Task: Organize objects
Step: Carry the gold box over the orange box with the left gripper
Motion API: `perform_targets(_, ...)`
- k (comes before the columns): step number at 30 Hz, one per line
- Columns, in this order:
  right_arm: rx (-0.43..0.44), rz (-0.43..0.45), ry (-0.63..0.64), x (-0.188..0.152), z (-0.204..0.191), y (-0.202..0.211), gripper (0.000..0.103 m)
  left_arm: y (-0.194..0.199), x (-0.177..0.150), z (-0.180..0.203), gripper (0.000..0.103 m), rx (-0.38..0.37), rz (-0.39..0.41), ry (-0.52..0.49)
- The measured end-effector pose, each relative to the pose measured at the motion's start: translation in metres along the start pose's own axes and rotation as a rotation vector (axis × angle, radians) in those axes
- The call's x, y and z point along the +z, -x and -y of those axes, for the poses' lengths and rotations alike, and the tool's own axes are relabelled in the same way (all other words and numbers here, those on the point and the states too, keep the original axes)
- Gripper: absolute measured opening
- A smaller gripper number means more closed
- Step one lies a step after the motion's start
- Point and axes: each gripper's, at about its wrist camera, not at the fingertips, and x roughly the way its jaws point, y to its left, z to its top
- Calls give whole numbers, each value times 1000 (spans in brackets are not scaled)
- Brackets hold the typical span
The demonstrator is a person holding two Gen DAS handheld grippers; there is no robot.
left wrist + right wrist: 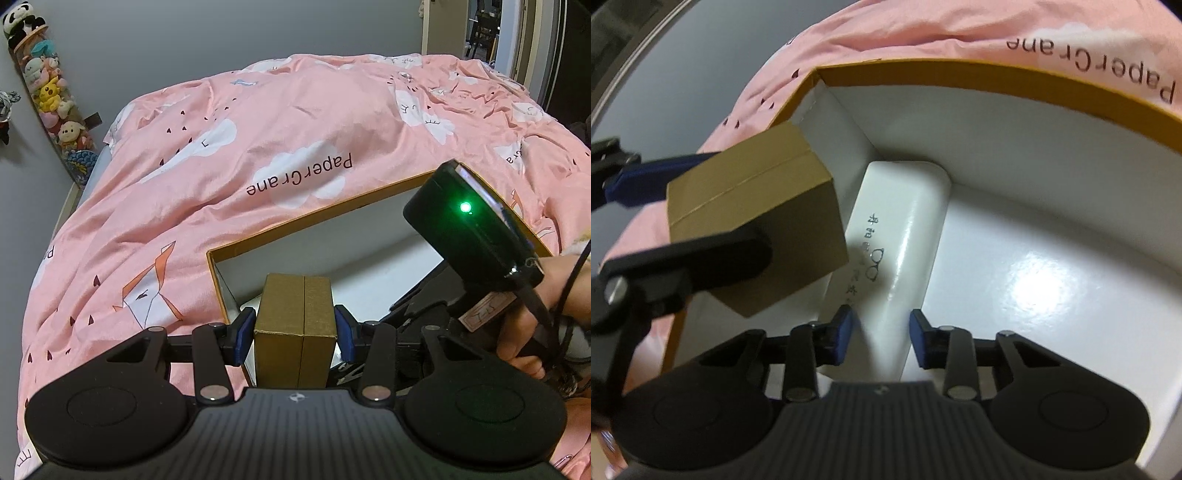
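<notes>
A brown cardboard box [295, 325] is clamped between the blue pads of my left gripper [295, 332], hanging over the near left corner of a shallow white tray with an orange rim [332, 210]. In the right wrist view that box [757, 221] hovers tilted above the tray's corner [997, 74]. A white glasses case [905, 221] lies inside along the tray's left wall. My right gripper [882, 328] straddles the case's near end, with its pads apart and a dark gap at the left pad. Its black housing [461, 229], with a green light, is held by a hand [528, 332].
The tray rests on a bed with a rumpled pink duvet [221, 184] printed with clouds. A tall tube of plush toys [48, 92] leans on the grey wall at far left. A doorway [517, 37] opens at the back right. The tray's right half is bare white floor [1052, 277].
</notes>
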Motion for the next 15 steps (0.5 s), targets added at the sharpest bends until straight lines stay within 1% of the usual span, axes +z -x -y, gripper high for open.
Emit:
perform_targets(2, 41, 6, -38, -1, 4, -1, 23, 1, 0, -1, 52, -7, 5, -10)
perform_targets(3, 59, 6, -59, -1, 5, -1, 14, 2, 1, -1, 52, -8, 6, -18)
perform_targets(8, 63, 10, -85, 2, 11, -3, 13, 4, 2, 4, 52, -17, -9, -81)
perform_targets(9, 62, 12, -80, 2, 11, -1, 11, 5, 2, 6, 52, -22, -11, -97)
perform_targets(12, -3, 19, -17, 1, 8, 12, 13, 10, 1, 14, 52, -41, -21, -161)
perform_targets(14, -62, 24, 18, -2, 10, 24, 14, 14, 1, 19, 52, -79, -40, -195)
perform_targets(15, -78, 27, 25, -4, 14, 31, 15, 15, 1, 22, 52, -105, -54, -215)
